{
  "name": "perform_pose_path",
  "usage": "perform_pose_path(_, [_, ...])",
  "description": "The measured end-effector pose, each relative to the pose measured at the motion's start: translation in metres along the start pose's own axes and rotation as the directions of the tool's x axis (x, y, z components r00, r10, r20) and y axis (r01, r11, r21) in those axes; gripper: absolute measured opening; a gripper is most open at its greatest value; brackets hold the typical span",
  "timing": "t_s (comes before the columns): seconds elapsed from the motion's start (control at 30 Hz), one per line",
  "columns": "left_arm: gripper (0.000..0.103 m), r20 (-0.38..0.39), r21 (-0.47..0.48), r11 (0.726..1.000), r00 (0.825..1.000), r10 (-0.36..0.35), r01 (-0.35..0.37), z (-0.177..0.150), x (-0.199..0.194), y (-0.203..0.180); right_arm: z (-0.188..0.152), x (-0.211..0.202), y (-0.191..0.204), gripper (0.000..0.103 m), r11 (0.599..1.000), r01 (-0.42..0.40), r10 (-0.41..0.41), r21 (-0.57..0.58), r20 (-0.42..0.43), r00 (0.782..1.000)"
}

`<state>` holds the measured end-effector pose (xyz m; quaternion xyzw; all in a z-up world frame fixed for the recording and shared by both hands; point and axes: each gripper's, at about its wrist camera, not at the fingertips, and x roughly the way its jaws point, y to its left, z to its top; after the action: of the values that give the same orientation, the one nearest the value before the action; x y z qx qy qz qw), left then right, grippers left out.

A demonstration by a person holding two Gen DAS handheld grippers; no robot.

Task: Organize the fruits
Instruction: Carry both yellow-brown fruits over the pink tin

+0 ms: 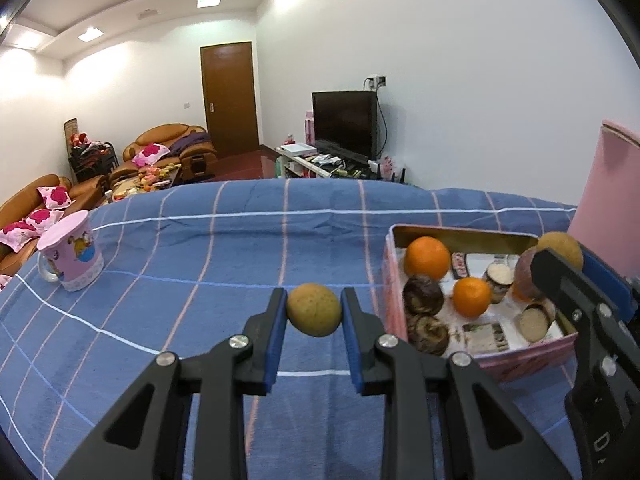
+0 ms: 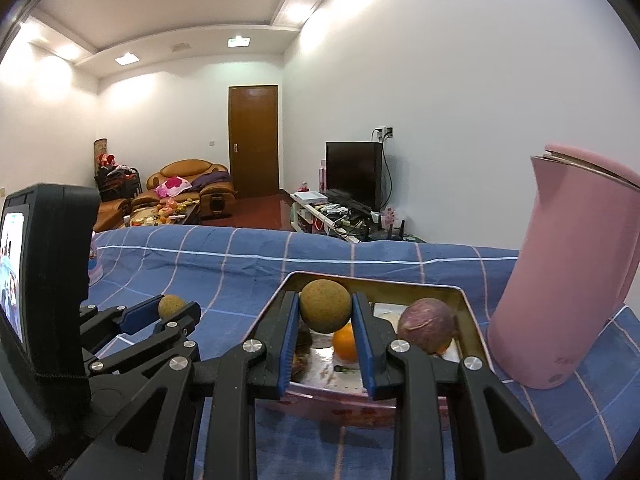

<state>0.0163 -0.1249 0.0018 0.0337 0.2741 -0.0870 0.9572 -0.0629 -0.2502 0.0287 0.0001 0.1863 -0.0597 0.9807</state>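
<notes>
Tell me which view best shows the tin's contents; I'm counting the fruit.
The left wrist view: it looks down into the tin, showing two oranges and dark fruits. In the right wrist view, the right gripper and its brown fruit block most.

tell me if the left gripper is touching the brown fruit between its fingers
Touching. In the left wrist view both blue pads of the left gripper press against the sides of the brown fruit, with no gap on either side, and it hangs above the blue cloth.
</notes>
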Motion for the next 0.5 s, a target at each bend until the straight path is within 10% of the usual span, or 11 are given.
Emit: perform_pose_path(0.5, [0.029, 0.014, 0.041, 0.995, 0.996, -0.089, 0.088, 0.014, 0.007, -0.053, 0.009, -0.007, -0.048, 0.028, 0.991, 0.126, -0.128, 0.031, 0.035, 0.991])
